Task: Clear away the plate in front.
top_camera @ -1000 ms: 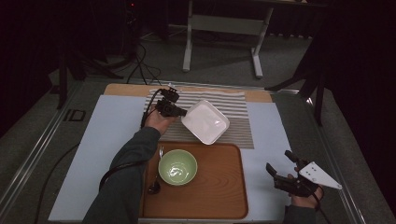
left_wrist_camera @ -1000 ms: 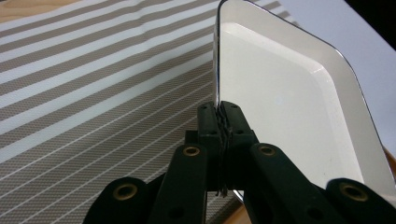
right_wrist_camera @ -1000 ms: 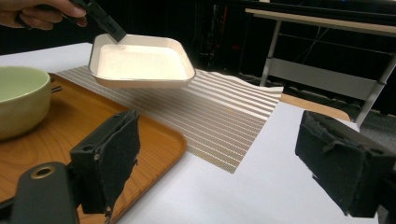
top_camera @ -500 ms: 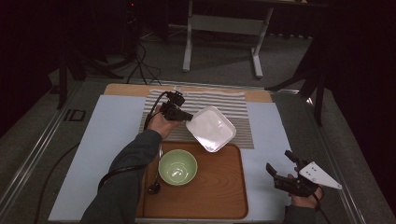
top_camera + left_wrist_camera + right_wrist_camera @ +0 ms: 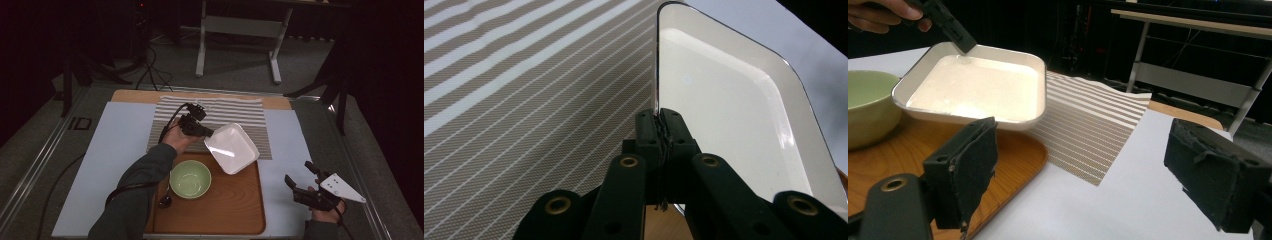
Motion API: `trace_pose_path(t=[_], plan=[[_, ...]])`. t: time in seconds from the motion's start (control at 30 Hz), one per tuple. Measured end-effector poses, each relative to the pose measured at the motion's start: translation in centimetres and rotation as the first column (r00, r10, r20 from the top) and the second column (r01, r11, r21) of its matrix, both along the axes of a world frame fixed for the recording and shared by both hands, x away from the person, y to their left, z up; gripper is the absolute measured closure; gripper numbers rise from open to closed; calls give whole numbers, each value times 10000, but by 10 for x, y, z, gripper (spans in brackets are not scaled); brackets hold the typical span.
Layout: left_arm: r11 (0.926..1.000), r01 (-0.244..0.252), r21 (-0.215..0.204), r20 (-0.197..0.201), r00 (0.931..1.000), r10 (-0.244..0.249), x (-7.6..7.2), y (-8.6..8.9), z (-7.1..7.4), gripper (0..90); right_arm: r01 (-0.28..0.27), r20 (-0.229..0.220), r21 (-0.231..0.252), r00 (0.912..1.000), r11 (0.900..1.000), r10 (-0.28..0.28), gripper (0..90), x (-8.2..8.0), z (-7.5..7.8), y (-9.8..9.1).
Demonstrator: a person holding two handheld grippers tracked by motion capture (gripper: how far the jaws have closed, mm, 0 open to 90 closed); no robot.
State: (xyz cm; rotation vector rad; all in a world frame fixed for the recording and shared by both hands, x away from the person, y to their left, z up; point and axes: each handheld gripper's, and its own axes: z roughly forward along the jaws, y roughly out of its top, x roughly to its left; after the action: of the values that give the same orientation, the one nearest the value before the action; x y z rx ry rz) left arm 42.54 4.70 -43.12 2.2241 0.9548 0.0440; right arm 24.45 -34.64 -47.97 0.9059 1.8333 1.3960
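One dish (image 5: 231, 148) was halfway moved: the left gripper (image 5: 206, 132), clamped on its rim, held it tilted above the tray's (image 5: 235, 210) far edge, beside the bowl (image 5: 189, 178); setting down remained. The right gripper (image 5: 301, 178) waited agape.

The white dish (image 5: 232, 148) is a shallow, square piece with rounded corners and a raised rim, glossy enough to catch a streak of light across its flat bottom. It is empty and clean. It hangs in the air, pinched by one edge of its rim (image 5: 657, 75), tilted so that its far side dips lower. It sits over the seam where the striped cloth (image 5: 230, 114) meets the wooden tray (image 5: 235, 205), just beside the green bowl (image 5: 190, 179) and apart from it.
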Motion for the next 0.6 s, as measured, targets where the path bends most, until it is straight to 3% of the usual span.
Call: trace_pose_path(t=[0.6], plan=[[9954,888,355,-142,9960,-884,-19,-15,-9,891,-37,6,-53,10000,10000,37,134,0,0,1]])
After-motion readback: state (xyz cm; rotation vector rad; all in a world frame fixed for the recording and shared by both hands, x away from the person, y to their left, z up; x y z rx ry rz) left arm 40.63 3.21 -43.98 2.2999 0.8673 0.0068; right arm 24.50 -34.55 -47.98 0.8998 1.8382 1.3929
